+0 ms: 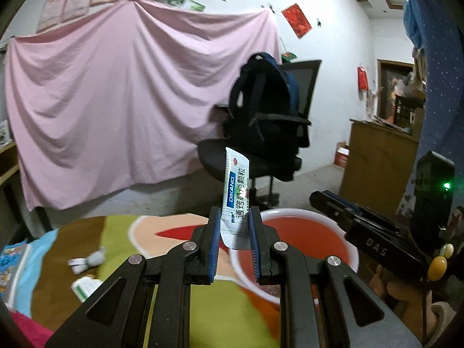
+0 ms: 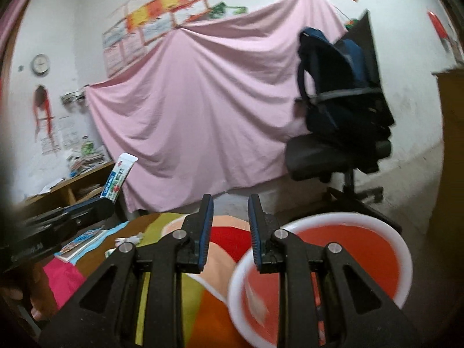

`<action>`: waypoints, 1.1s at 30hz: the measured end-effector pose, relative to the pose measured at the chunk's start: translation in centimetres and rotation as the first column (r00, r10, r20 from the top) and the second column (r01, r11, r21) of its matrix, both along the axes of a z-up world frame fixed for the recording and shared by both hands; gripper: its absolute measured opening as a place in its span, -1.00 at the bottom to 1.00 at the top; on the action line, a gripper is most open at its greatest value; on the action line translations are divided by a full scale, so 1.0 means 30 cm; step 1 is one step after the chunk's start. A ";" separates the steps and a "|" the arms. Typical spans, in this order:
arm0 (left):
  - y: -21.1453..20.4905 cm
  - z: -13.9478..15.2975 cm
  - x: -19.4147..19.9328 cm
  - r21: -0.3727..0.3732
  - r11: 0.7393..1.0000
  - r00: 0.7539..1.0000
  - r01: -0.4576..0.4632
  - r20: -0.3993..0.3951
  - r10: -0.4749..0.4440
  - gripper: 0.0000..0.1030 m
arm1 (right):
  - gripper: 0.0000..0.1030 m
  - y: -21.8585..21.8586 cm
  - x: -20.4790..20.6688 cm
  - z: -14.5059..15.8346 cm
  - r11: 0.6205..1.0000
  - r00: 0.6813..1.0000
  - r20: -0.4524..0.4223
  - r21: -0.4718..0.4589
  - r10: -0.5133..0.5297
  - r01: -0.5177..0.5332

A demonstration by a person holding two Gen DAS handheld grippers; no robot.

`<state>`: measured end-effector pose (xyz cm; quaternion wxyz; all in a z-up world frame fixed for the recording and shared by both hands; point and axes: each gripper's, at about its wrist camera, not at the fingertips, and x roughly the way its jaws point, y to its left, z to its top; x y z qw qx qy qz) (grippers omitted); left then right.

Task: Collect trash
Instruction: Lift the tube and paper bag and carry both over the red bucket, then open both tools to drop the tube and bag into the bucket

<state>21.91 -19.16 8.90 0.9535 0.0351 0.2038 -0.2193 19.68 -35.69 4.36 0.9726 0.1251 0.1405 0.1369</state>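
Note:
A white, blue and green medicine sachet (image 1: 235,185) stands upright between the blue pads of my left gripper (image 1: 234,220), which is shut on its crumpled lower end. Just behind and to the right sits a red basin with a white rim (image 1: 293,212), on a colourful bedspread (image 1: 121,240). In the right wrist view my right gripper (image 2: 230,203) is open and empty above the bedspread, at the left edge of the basin (image 2: 333,217). A pale blurred scrap (image 2: 256,298) lies inside the basin. The sachet (image 2: 117,179) and left gripper (image 2: 104,204) show at the left.
A crumpled white wrapper (image 1: 90,261) and a small white and green container (image 1: 85,287) lie on the bedspread near a book (image 1: 11,264). A black office chair with a dark backpack (image 1: 261,110) stands beyond the bed, before a pink sheet (image 1: 116,101). A wooden cabinet (image 1: 377,162) is at the right.

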 end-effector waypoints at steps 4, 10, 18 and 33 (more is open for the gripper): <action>-0.076 -0.039 0.056 0.001 1.000 0.997 0.026 -0.071 -0.026 -0.70 | 0.02 -0.077 0.031 -0.029 0.998 0.997 -0.062 0.036 -0.041 0.043; -0.133 -0.088 0.111 -0.007 0.999 0.987 0.050 -0.155 -0.050 -0.70 | 0.03 -0.134 0.040 -0.047 0.995 0.994 -0.092 0.074 -0.061 0.068; -0.119 -0.133 0.148 -0.034 0.998 0.968 0.057 -0.244 -0.064 -0.35 | 0.13 -0.133 0.043 -0.054 0.993 0.990 -0.114 0.076 -0.084 0.093; 0.018 -0.097 0.107 -0.062 0.997 0.977 -0.043 -0.213 0.029 -0.23 | 0.55 -0.074 0.030 -0.037 0.997 0.995 -0.069 0.041 -0.068 0.071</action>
